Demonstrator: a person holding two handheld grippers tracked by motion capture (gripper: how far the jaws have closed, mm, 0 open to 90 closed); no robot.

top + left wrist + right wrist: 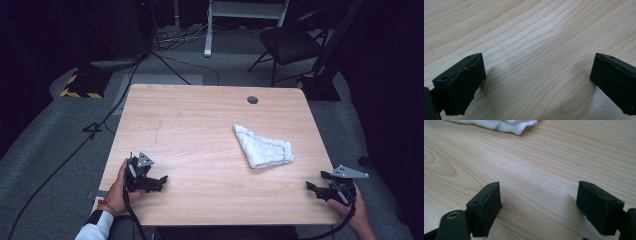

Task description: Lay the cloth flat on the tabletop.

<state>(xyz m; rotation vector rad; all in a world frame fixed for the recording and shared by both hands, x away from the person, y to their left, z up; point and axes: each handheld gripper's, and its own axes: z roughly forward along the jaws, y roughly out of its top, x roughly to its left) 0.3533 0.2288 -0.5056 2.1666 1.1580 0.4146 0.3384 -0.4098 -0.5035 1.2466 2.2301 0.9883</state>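
While the cloth lies folded on the counter, left tool and right tool gape wide, empty.

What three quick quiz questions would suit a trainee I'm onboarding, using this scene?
1. True or false: the cloth lies folded on the table.
2. Which gripper is nearer the cloth: A, left gripper, or B, right gripper?
3. Fill in: both grippers' jaws stand ____.

Key: 1 true. 2 B. 3 open, with bare wood between them in each gripper view.
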